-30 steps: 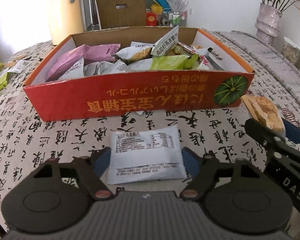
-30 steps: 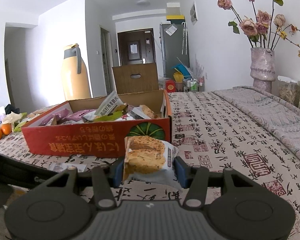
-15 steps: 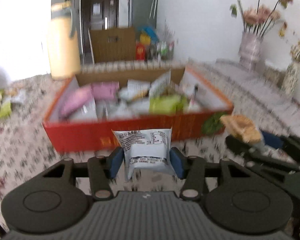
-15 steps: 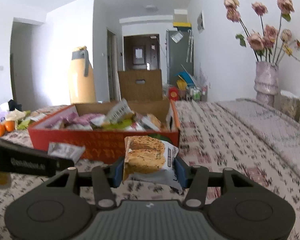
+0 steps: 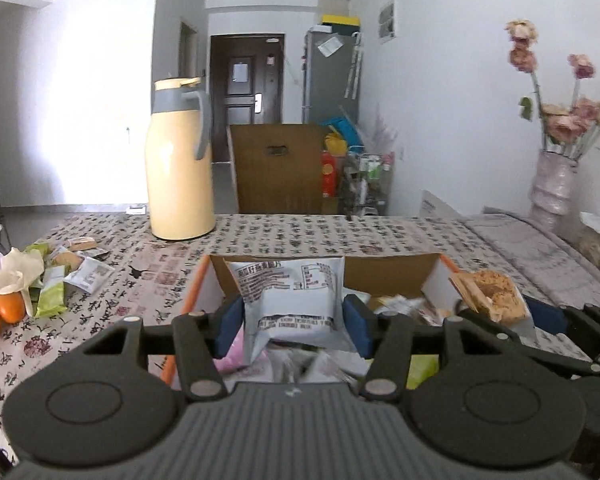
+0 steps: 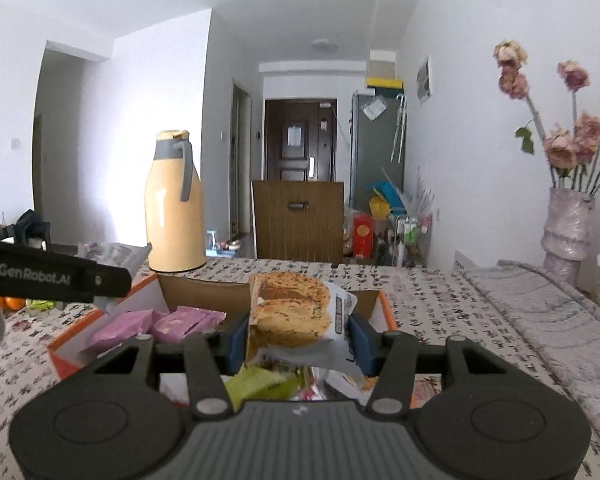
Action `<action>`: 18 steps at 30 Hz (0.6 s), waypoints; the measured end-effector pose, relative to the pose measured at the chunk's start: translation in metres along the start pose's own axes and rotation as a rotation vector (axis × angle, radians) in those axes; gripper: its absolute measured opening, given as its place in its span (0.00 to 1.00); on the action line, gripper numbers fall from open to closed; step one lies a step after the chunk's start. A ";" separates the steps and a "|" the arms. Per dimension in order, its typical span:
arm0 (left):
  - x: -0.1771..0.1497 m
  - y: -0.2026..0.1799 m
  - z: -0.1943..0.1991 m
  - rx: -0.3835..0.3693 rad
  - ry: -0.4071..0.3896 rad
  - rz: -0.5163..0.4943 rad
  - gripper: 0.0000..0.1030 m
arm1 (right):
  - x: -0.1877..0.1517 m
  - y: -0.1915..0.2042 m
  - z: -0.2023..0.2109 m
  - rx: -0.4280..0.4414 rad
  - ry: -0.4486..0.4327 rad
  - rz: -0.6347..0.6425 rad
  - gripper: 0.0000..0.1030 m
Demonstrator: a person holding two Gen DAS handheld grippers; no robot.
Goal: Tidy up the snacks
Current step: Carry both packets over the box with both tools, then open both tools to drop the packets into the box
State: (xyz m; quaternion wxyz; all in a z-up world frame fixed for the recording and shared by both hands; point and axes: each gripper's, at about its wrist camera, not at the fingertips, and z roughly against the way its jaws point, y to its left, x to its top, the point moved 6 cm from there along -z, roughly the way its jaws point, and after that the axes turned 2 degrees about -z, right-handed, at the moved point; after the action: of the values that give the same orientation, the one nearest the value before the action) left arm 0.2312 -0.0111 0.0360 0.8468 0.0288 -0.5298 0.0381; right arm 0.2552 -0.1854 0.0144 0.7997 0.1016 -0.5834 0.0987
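The left hand-held gripper (image 5: pixel 292 330) clamps a white snack packet (image 5: pixel 290 300) printed with black Chinese characters and a small table; its jaws have just been opening a little, yet the blue pads press the packet's sides. The right hand-held gripper (image 6: pixel 298 338) grips a cake packet (image 6: pixel 296 316) picturing a browned round cake. Both packets hang above the open orange snack box (image 6: pixel 100 332), where pink packets (image 6: pixel 160 324) and a green packet (image 6: pixel 260 384) lie. "GenRobot.AI" reads on the left gripper's arm in the right view. More packets (image 5: pixel 60 276) and oranges (image 5: pixel 0 312) lie on the calligraphy-printed bench (image 5: pixel 148 280). Farther back stands a cream thermos jug (image 5: pixel 180 160), then a flower vase (image 6: pixel 568 224).
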 end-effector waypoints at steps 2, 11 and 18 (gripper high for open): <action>0.002 0.003 -0.013 0.008 0.010 0.001 0.59 | 0.002 0.000 -0.013 -0.001 0.021 -0.007 0.50; -0.007 0.026 -0.027 0.041 0.001 0.043 1.00 | -0.009 -0.005 -0.038 -0.026 0.079 -0.023 0.95; -0.015 0.028 -0.009 0.014 -0.017 0.030 1.00 | -0.012 -0.008 -0.024 -0.017 0.074 -0.038 1.00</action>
State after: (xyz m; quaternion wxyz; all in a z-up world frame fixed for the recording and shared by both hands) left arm 0.2299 0.0167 0.0184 0.8414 0.0268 -0.5369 0.0543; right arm 0.2759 -0.1872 -0.0043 0.8233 0.1023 -0.5522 0.0821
